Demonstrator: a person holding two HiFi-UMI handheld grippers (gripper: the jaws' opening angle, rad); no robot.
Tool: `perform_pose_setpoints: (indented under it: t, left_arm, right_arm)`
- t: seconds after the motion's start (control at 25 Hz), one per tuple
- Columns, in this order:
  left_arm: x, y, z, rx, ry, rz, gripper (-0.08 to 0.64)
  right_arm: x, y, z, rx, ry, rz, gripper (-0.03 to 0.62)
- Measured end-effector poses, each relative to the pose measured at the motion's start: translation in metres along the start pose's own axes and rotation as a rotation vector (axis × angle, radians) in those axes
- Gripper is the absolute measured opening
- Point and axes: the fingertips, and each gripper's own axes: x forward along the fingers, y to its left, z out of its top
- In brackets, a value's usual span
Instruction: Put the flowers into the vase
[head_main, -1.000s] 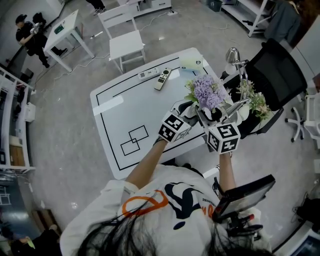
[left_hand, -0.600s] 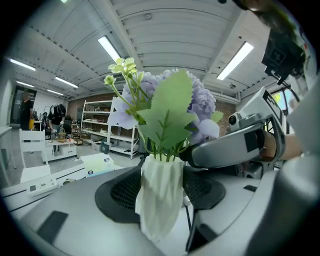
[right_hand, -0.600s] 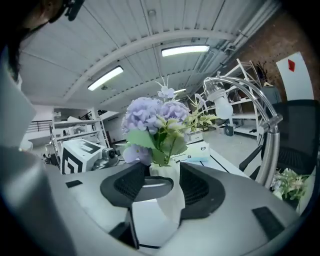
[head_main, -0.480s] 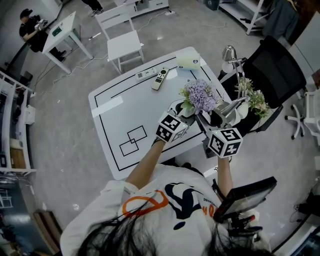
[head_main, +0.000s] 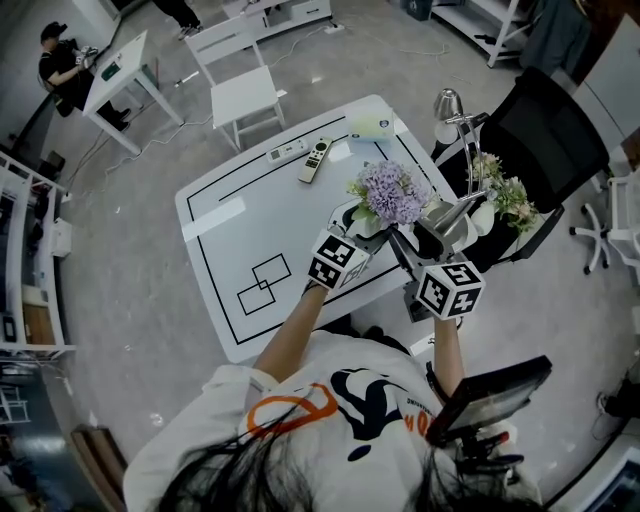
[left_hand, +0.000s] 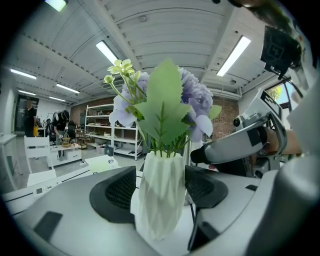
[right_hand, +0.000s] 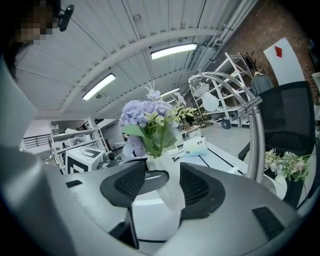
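Flowers are standing in the white faceted vase, right of centre on the bench. Stems are in and the job looks done. Left gripper straddles the vase, jaws just opened, pads apparently clear of its sides. Right gripper has just opened too, wide and empty, vase beyond it. Vase looks light, stiff and top-heavy, so grip low on the body. Blooms are soft, so take stems only.

Long ceiling strip lamps above the white faceted vase give bright, even light, with soft shadows around the vase. Fisheye bending curves straight lines and blackens the corners far from the vase.
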Motion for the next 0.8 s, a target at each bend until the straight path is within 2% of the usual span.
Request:
perform_pose_setpoints:
  t: [0.2,0.4,0.52,0.8]
  left_arm:
    - [-0.009,0.000,-0.005,0.009,0.025,0.019,0.321]
    - [-0.035,0.002,-0.019,0.016,0.073,0.073,0.321]
    - [-0.053,-0.001,-0.023,-0.008,0.069,0.116,0.319]
    - [-0.086,-0.028,-0.029,-0.033,0.078,0.180,0.255]
  right_arm:
    - [-0.010,-0.004,-0.003,0.027,-0.009,0.001,0.209]
    - [-0.024,-0.003,-0.008,0.025,-0.013,0.001,0.209]
    - [-0.031,-0.001,-0.016,0.039,-0.019,0.008,0.209]
    - [-0.041,0.018,-0.047,0.071,0.018,0.077,0.207]
